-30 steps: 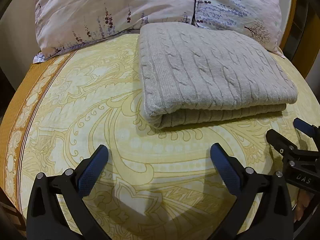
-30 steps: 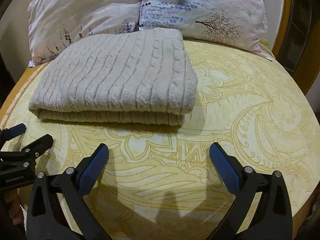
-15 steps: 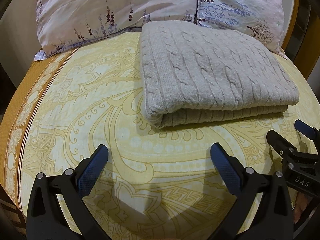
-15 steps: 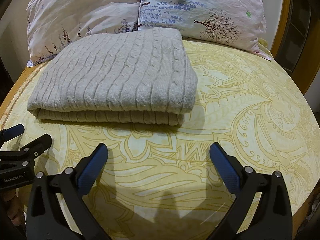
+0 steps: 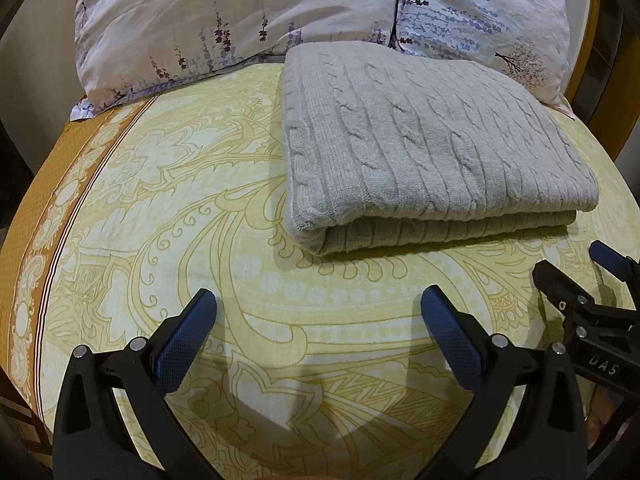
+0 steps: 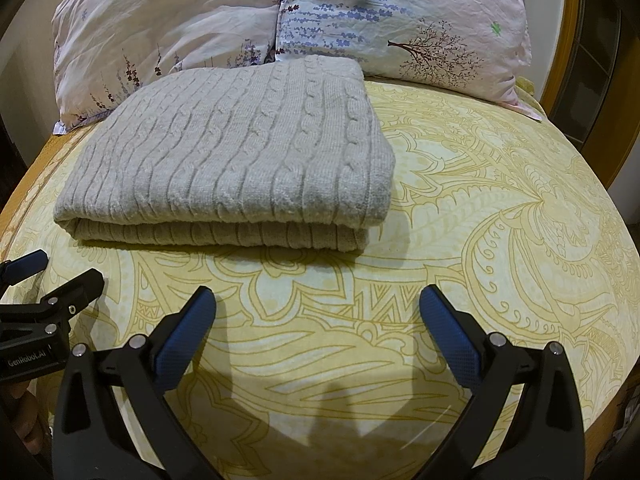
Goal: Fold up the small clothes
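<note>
yellow paisley bedsheet (image 5: 168,208); folded grey cable-knit sweater (image 5: 420,152) far, untouched. my left gripper (image 5: 318,312) and right gripper (image 6: 318,312) spread wide, empty, near.

You are looking at a pale grey sweater (image 5: 424,152) knitted in cable ribs, lying on a bedsheet (image 5: 200,248) of cream and yellow with swirling paisley scrolls and an orange-brown striped border at the left. At the far end, your two pillows (image 6: 400,20) are pinkish white with purple lavender sprigs, a brown tree and small green clovers. Your left gripper (image 5: 318,304) and right gripper (image 6: 318,304) are black with blue textured pads (image 6: 188,332).
</note>
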Motion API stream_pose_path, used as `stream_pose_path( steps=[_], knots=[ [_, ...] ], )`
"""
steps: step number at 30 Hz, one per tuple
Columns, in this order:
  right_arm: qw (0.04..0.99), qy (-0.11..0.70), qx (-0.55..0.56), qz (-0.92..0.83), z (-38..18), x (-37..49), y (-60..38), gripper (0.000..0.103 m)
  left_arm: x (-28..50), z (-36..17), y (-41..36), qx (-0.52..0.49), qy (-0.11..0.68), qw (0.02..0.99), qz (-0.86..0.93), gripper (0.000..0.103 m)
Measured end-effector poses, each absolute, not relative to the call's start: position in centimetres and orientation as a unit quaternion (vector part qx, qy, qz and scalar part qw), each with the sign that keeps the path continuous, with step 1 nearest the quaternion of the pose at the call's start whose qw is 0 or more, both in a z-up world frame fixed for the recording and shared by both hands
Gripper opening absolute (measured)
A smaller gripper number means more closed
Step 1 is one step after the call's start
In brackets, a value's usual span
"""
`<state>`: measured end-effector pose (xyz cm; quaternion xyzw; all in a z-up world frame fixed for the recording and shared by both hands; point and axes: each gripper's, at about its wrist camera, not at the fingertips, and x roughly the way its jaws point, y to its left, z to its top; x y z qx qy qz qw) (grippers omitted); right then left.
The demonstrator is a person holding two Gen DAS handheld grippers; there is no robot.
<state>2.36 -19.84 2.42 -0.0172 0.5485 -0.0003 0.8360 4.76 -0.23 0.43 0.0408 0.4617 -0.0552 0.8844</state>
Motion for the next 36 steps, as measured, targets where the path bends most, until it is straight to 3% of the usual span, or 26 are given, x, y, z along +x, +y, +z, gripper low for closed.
stream_pose_path(
  steps=[36],
  knots=[
    [0.836, 0.548, -0.017, 0.0, 2.39, 2.35, -19.87, 0.101, 5.02, 0.4, -0.14, 0.041, 0.468, 0.881, -0.055, 0.102]
  ],
)
